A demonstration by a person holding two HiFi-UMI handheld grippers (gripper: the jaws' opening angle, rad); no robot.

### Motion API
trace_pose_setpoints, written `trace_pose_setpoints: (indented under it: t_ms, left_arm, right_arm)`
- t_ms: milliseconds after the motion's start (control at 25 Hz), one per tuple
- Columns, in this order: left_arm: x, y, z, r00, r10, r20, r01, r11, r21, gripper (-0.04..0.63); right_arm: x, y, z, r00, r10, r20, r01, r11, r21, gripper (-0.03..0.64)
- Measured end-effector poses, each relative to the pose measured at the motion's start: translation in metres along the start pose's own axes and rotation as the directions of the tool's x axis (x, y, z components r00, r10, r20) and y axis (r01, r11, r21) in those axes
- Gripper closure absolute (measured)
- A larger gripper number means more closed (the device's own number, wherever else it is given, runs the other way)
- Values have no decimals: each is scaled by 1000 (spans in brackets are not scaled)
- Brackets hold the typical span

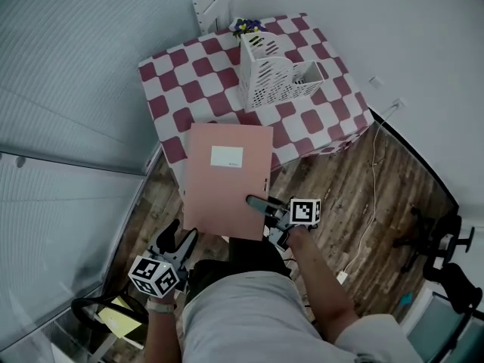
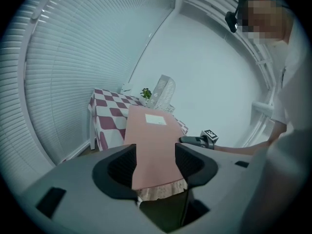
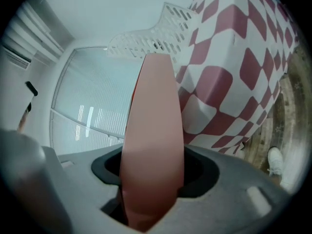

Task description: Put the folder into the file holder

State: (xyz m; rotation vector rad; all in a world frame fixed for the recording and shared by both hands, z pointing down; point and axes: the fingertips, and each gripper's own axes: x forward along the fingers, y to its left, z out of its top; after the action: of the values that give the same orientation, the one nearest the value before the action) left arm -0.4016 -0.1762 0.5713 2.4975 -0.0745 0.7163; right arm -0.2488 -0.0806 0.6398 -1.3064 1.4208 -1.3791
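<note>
Over the red-and-white checked table (image 1: 189, 74) by the blinds (image 1: 68, 66), our right gripper (image 1: 255, 203) is squeezing the flat pink folder (image 1: 223, 195), left gripper (image 1: 180, 240) gaping, only the head view showing the floor's white cable (image 1: 372, 195).

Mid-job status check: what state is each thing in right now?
folder: closed, label up, not yet in the file holder.
file holder: upright on the table, looks empty.
right hand-held gripper: shut on the folder's edge.
left hand-held gripper: open, folder's near end between its jaws.
</note>
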Motion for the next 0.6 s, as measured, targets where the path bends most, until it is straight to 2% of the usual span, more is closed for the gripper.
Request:
trace_pose_setpoints:
  t_ms: [120, 280, 440, 600]
  left_arm:
    - [5, -6, 10, 999, -35, 9, 35, 999, 18, 357]
    - [14, -21, 27, 995, -98, 20, 97, 994, 51, 357]
    - [25, -39, 48, 986, -163, 22, 160, 983, 91, 357]
    - [40, -60, 65, 974, -225, 8, 222, 964, 144, 357]
  right_arm:
    - [-20, 3, 8, 999, -45, 22, 46, 996, -71, 345]
    - [-41, 30, 18, 996, 28, 90, -22, 998, -60, 347]
    - [-69, 41, 34, 992, -7, 129, 29, 985, -172, 347]
    - [-96, 54, 47, 983, -14, 184, 53, 977, -208, 347]
